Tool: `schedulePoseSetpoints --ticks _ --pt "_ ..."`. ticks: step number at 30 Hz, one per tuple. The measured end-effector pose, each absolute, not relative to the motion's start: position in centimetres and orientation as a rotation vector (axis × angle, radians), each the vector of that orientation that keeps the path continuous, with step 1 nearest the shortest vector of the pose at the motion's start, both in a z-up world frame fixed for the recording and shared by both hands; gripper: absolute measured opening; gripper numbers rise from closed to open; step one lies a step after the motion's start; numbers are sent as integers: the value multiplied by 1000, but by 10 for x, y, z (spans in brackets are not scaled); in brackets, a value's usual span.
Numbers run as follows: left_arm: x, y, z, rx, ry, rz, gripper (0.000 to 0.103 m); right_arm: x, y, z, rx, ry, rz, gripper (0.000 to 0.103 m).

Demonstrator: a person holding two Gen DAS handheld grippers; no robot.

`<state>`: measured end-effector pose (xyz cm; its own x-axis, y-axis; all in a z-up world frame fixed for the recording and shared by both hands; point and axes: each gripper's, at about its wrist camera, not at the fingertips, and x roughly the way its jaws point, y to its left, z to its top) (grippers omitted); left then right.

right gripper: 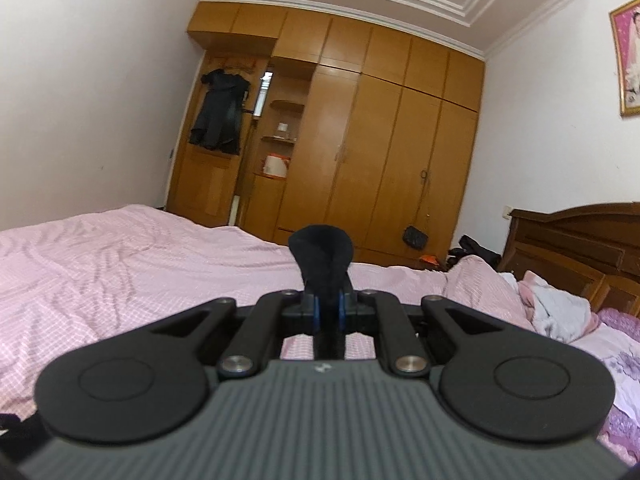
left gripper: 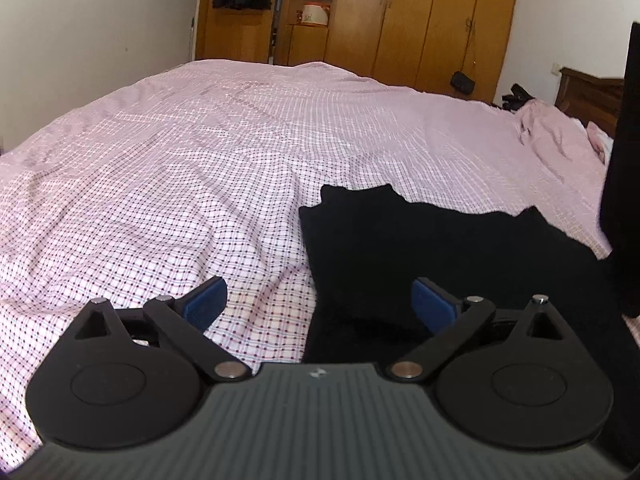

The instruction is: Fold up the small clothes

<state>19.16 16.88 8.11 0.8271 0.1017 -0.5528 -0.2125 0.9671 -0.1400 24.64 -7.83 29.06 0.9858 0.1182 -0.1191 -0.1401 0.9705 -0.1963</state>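
A black garment [left gripper: 440, 248] lies partly flat on the pink checked bed sheet [left gripper: 180, 152], right of centre in the left wrist view. My left gripper [left gripper: 320, 300] hovers open over its near left edge, blue pads wide apart and nothing between them. A dark strip of black cloth [left gripper: 624, 160] hangs down the right edge of that view. In the right wrist view my right gripper [right gripper: 327, 308] is shut on a bunch of the black cloth [right gripper: 320, 256], which sticks up past the pads, raised above the bed.
A wooden wardrobe [right gripper: 380, 140] fills the far wall, with a dark garment [right gripper: 220, 116] hanging on it and a small black bag [right gripper: 415, 237]. A wooden headboard [right gripper: 580, 232] and crumpled pink and white bedding [right gripper: 556, 312] are on the right.
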Motion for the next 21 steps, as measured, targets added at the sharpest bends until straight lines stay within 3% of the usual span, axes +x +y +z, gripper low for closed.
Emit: schedulePoseSetpoints --ticks 21 --pt "182 172 90 -213 549 177 100 245 -6 282 -253 106 258 12"
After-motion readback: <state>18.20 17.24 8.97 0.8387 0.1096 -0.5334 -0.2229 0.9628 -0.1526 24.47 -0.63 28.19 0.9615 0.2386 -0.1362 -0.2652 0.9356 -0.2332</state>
